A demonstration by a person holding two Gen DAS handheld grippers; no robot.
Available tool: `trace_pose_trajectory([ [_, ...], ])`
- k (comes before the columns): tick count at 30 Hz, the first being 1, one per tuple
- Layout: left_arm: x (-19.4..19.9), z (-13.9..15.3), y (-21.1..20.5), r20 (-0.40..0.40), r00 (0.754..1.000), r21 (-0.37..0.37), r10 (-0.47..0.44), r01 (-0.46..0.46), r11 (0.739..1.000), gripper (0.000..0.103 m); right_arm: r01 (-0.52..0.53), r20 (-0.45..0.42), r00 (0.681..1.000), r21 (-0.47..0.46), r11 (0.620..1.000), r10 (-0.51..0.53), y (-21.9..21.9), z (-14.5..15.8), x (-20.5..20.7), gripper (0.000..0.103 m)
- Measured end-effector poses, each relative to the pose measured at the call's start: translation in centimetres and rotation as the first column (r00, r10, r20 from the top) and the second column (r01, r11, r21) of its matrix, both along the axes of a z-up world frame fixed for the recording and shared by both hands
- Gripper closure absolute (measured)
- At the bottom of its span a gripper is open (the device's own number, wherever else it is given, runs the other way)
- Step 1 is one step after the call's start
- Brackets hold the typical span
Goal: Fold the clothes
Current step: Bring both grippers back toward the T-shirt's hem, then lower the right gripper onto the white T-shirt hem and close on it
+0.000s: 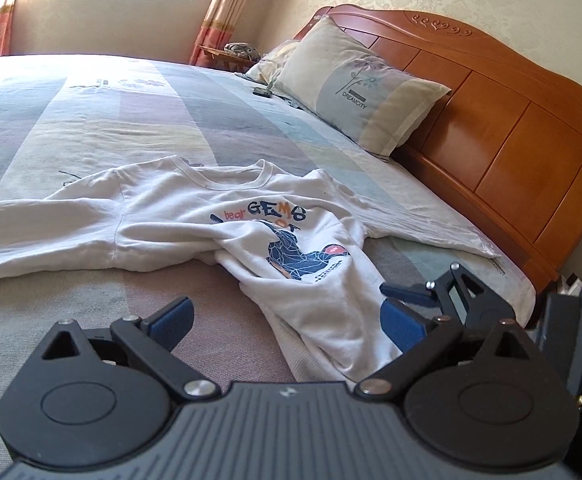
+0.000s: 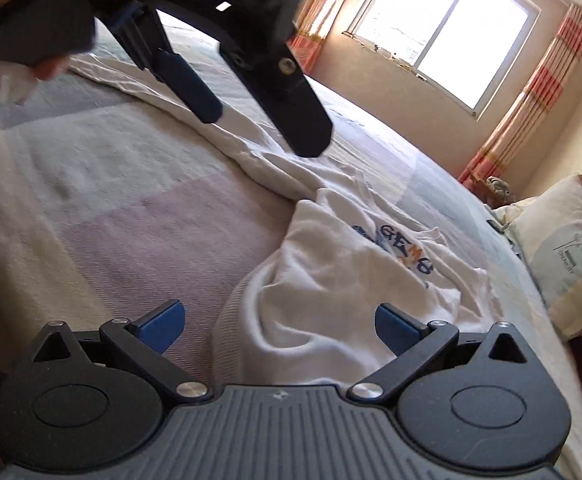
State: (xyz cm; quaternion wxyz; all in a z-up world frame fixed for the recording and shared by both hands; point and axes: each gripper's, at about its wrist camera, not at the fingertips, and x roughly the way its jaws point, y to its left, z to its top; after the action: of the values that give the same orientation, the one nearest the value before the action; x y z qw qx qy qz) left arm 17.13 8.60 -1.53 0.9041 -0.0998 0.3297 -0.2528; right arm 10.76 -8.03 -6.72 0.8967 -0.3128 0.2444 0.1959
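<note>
Rumpled shirt (image 1: 219,220) on striped bed (image 1: 91,120)

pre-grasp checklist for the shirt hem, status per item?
1. Left gripper open: ok.
2. Right gripper open: ok.
3. Neither holds cloth yet: ok.
4. White shirt laid flat: not ok, lower body bunched and twisted.
5. Hem between right gripper's fingers: ok, crumpled fabric lies there.
6. Sleeves spread: cannot tell, one runs out of the left wrist view.
7. Pillow clear of shirt: ok.
</note>
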Motion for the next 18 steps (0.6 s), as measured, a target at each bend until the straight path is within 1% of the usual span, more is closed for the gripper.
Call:
trace_pose_trajectory([
  [3, 0.3, 0.0, 0.8, -0.002, 0.999, -0.014, 0.033, -0.033, 0.999, 0.004, 0.057, 0.028, 0.998, -0.051, 0.997, -0.056, -1.0, 0.6, 3.8, 0.000],
  [6, 0.6, -0.1, 1.5, -0.007, 0.998, -0.027, 0.055, -0.055, 0.998, 0.004, 0.103, 0.022, 0.995, -0.038, 0.994, -0.102, -2.6, 2.0, 7.9, 0.000],
  [8, 0.8, -0.2, 1.7, -0.013, 0.998, -0.029, 0.064, -0.065, 0.997, 0.004, 0.148, 0.000, 0.989, 0.003, 0.989, -0.148, -4.0, 2.9, 11.0, 0.000],
  [10, 0.9, -0.4, 1.8, -0.020, 0.997, -0.025, 0.068, -0.069, 0.997, 0.004, 0.207, -0.023, 0.978, 0.055, 0.977, -0.206, -5.8, 3.5, 14.3, 0.000],
  [13, 1.1, -0.7, 1.8, -0.027, 0.997, -0.018, 0.069, -0.070, 0.997, 0.004, 0.294, -0.054, 0.955, 0.082, 0.952, -0.290, -8.1, 3.1, 18.6, 0.000],
  [16, 1.1, -0.6, 1.8, -0.026, 0.997, -0.017, 0.069, -0.069, 0.997, 0.004, 0.369, -0.103, 0.927, 0.085, 0.926, -0.360, -10.3, 2.6, 21.2, 0.000],
  [18, 1.0, -0.6, 1.8, -0.023, 0.997, -0.019, 0.070, -0.070, 0.997, 0.004, 0.399, -0.158, 0.912, 0.117, 0.910, -0.380, -11.5, 2.7, 22.0, 0.000],
])
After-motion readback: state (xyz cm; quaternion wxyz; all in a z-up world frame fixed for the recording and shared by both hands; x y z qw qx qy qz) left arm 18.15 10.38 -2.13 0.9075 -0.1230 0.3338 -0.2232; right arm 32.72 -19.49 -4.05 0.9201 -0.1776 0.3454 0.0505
